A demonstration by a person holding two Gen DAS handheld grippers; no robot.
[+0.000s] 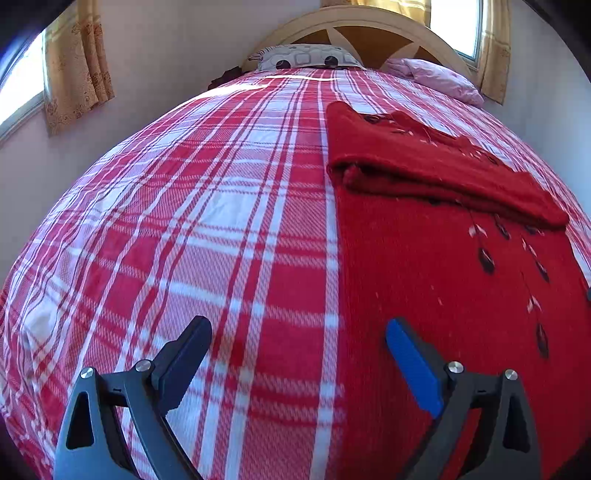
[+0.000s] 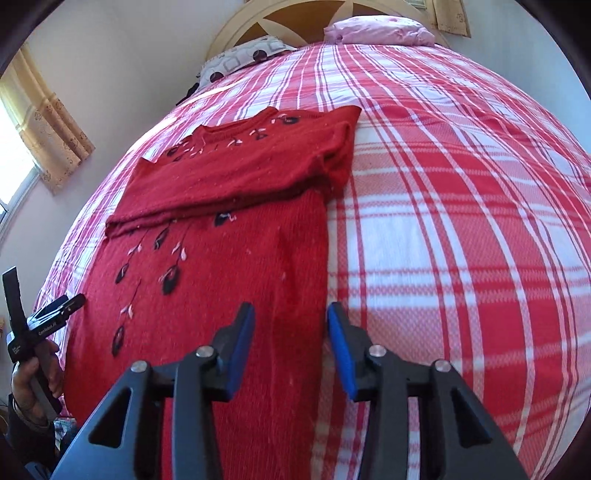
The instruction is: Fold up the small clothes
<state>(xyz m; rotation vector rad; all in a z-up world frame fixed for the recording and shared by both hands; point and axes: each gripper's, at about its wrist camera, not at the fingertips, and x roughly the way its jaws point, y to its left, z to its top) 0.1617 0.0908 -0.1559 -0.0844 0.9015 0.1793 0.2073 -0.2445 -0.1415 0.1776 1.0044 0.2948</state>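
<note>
We see a red sweater (image 2: 229, 258) lying flat on the bed's red-and-white plaid blanket (image 2: 461, 206), both sleeves folded across its chest. Beyond it sit a patterned pillow (image 2: 240, 59), a pink pillow (image 2: 380, 31), the headboard (image 2: 295, 18) and yellow curtains (image 1: 77, 70). Our left gripper (image 1: 299, 365) hangs released over the blanket beside the sweater; our right gripper (image 2: 291, 347) is parted over the sweater's edge, grasping nothing. Small white lettering on the left gripper is unreadable.

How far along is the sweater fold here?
Done: the sweater lies flat on the bed with its sleeves folded across the chest. In hand: nothing; the left gripper and right gripper are open at its near end. Left: folding the body in half.
</note>
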